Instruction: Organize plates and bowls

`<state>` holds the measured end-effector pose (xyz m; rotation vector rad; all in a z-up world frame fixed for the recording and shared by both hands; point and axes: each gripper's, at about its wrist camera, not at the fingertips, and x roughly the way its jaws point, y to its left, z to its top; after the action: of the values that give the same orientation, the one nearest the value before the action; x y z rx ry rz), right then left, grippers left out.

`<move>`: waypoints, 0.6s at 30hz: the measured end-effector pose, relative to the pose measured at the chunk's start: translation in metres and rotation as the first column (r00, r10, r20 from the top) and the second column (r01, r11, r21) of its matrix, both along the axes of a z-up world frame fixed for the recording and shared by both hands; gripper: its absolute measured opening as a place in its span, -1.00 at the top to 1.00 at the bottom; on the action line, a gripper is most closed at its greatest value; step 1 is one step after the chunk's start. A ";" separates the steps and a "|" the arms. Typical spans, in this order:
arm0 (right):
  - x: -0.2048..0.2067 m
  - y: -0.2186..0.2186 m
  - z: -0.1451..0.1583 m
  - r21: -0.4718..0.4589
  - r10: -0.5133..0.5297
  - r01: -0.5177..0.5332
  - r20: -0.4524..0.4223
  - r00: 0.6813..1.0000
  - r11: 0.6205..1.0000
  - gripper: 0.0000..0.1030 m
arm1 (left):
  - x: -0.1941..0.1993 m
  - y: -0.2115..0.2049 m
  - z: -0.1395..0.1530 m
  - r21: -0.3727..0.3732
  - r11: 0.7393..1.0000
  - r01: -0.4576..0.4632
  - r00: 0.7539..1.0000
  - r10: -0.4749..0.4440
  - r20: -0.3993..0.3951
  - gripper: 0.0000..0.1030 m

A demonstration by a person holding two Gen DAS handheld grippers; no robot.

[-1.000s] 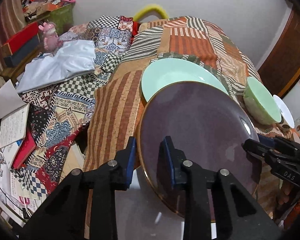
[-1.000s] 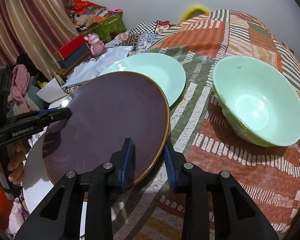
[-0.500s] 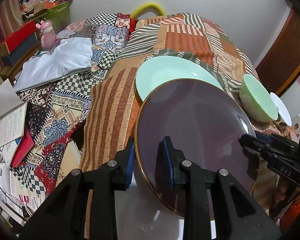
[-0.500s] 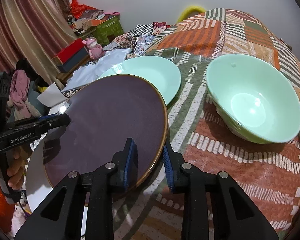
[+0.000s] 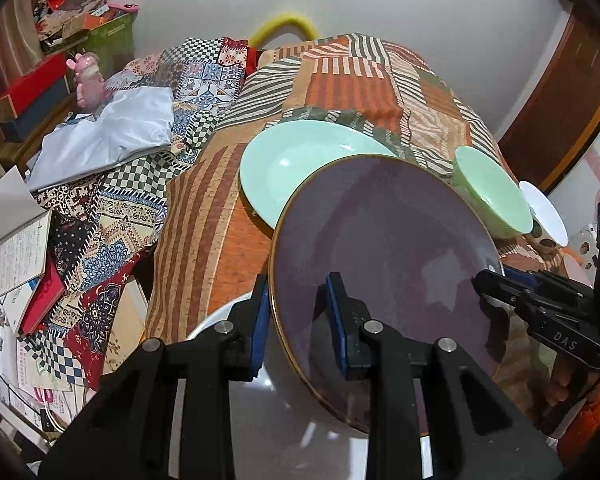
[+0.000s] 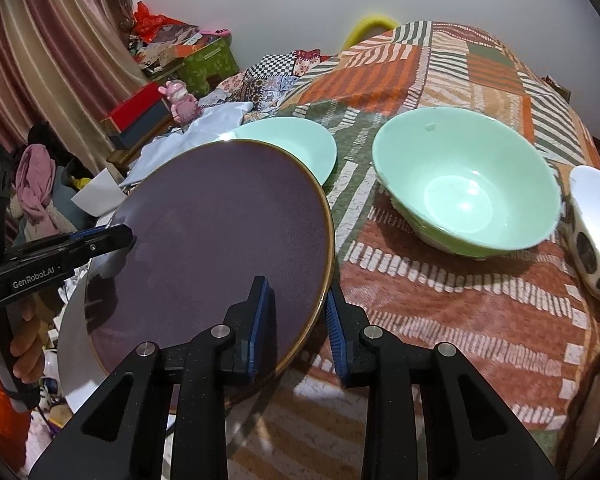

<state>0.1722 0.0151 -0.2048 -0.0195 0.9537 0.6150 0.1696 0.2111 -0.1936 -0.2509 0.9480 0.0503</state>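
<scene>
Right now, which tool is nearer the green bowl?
Right. The right tool grips the purple plate's rim beside the green bowl; the left tool grips the far rim.

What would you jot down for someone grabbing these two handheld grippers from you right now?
Left gripper: shut on the purple plate rim.
Right gripper: shut on the opposite rim; the plate is lifted, tilted.
White plate lies beneath it.
On the patchwork cloth: mint plate, mint bowl, spotted white bowl.
Done: purple plate picked up.
Left: set it down, probably on the mint plate; sort the bowls.
</scene>
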 end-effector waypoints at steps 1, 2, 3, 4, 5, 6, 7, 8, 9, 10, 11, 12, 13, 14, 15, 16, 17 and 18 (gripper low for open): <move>-0.001 -0.001 0.001 0.002 -0.001 0.001 0.001 1.000 1.000 0.51 | -0.001 -0.001 0.001 -0.003 1.000 -0.001 1.000 0.001 0.002 0.48; -0.002 -0.003 0.003 0.005 -0.003 0.003 0.001 1.000 1.000 0.51 | -0.002 -0.002 0.002 -0.004 1.000 -0.001 1.000 0.001 0.003 0.48; -0.003 -0.005 0.004 0.007 -0.006 0.006 0.003 1.000 1.000 0.51 | -0.003 -0.004 0.003 -0.005 1.000 -0.002 1.000 0.002 0.005 0.48; -0.004 -0.007 0.005 0.007 -0.008 0.008 0.006 1.000 1.000 0.51 | -0.005 -0.006 0.004 -0.006 1.000 -0.002 1.000 0.002 0.007 0.48; -0.005 -0.009 0.005 0.008 -0.011 0.011 0.009 1.000 1.000 0.51 | -0.006 -0.007 0.005 -0.007 1.000 -0.001 1.000 0.001 0.007 0.48; -0.006 -0.012 0.007 0.010 -0.013 0.013 0.011 1.000 1.000 0.51 | -0.008 -0.009 0.006 -0.008 1.000 0.000 1.000 0.000 0.007 0.48; -0.008 -0.015 0.008 0.013 -0.015 0.015 0.015 1.000 1.000 0.51 | -0.010 -0.012 0.007 -0.008 1.000 0.003 1.000 -0.003 0.007 0.48; -0.009 -0.016 0.009 0.014 -0.017 0.016 0.017 1.000 1.000 0.51 | -0.011 -0.014 0.008 -0.007 1.000 0.004 1.000 -0.004 0.008 0.48; -0.011 -0.018 0.011 0.015 -0.018 0.018 0.019 1.000 1.000 0.51 | -0.013 -0.017 0.010 -0.006 1.000 0.007 1.000 -0.007 0.010 0.48; -0.013 -0.021 0.012 0.016 -0.021 0.020 0.024 1.000 1.000 0.51 | -0.014 -0.019 0.011 -0.006 1.000 0.010 1.000 -0.010 0.010 0.48; -0.015 -0.023 0.013 0.016 -0.022 0.021 0.026 0.999 1.000 0.51 | -0.016 -0.022 0.013 -0.006 1.000 0.013 1.000 -0.013 0.011 0.48; -0.016 -0.026 0.015 0.018 -0.025 0.024 0.029 0.999 1.000 0.51 | -0.017 -0.024 0.014 -0.005 1.000 0.015 1.000 -0.015 0.012 0.48; -0.018 -0.028 0.016 0.020 -0.027 0.027 0.032 0.999 0.999 0.51 | -0.019 -0.027 0.016 -0.004 1.000 0.017 1.000 -0.017 0.014 0.48; -0.020 -0.030 0.018 0.022 -0.030 0.029 0.035 0.999 0.999 0.51 | -0.020 -0.029 0.018 -0.003 1.000 0.018 1.000 -0.018 0.016 0.48; -0.021 -0.032 0.019 0.024 -0.033 0.032 0.038 0.999 0.999 0.51 | -0.021 -0.032 0.020 -0.003 1.000 0.020 1.000 -0.019 0.020 0.48; -0.023 -0.035 0.021 0.026 -0.037 0.036 0.041 0.998 0.999 0.51 | -0.023 -0.035 0.022 -0.003 1.000 0.021 0.999 -0.021 0.024 0.48; -0.025 -0.037 0.022 0.028 -0.041 0.040 0.044 0.998 0.999 0.51 | -0.025 -0.038 0.024 -0.003 1.000 0.024 0.999 -0.024 0.028 0.48; -0.027 -0.041 0.023 0.032 -0.046 0.044 0.045 0.998 0.999 0.51 | -0.027 -0.041 0.026 -0.003 1.000 0.028 0.999 -0.028 0.031 0.48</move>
<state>0.1453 -0.0260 -0.1813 0.0153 0.8979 0.5853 0.1429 0.1700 -0.1678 -0.2405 0.9212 0.0193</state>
